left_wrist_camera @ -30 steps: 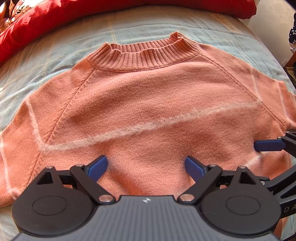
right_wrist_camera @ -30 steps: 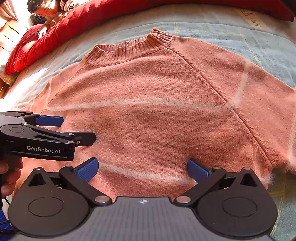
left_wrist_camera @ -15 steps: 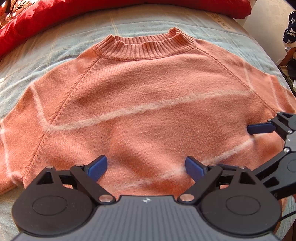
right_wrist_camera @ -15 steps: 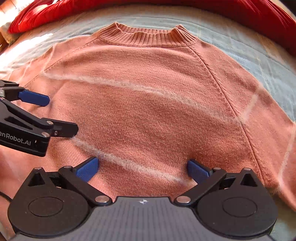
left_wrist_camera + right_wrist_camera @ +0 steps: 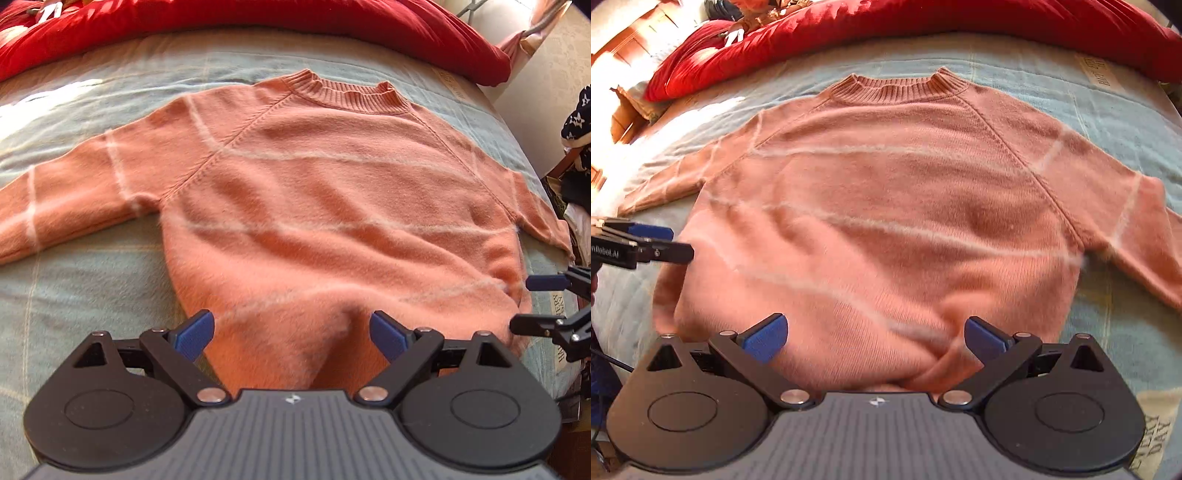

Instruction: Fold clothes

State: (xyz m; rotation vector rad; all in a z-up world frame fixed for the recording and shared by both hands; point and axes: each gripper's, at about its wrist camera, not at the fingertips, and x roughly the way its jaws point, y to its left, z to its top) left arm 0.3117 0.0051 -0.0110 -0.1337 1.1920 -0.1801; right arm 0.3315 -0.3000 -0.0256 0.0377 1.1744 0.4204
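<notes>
— Looking across the bed (image 5: pixel 92 295), what fills most of it?

— A pale blue-green bedspread with faint check lines, and a big red quilt (image 5: pixel 258 18) bunched along the far edge. Sunlight falls on the left part of the bedspread.

— And the clothes?

— One salmon-pink sweater (image 5: pixel 332 206) lies spread flat in the middle of the bed, ribbed collar (image 5: pixel 347 94) toward the red quilt, hem toward the two grippers. Thin whitish stripes run across its chest and sleeves. One sleeve (image 5: pixel 66 206) stretches out flat to the left; the other sleeve (image 5: pixel 1126 229) runs off to the right, toward the bed's edge.

— Where are the grippers?

— The left gripper (image 5: pixel 291 330) hangs over the lower hem, its blue pads set wide apart, with cloth showing between them but neither pad pressing on it. The right gripper (image 5: pixel 875 334) hangs over the hem too, further to the right, its pads equally wide apart and gripping nothing. Each shows side-on at the edge of the other's view, near a lower corner of the sweater.

— Anything smaller?

— A dark cloth with white stars (image 5: pixel 578 122) off the right side of the bed.
</notes>
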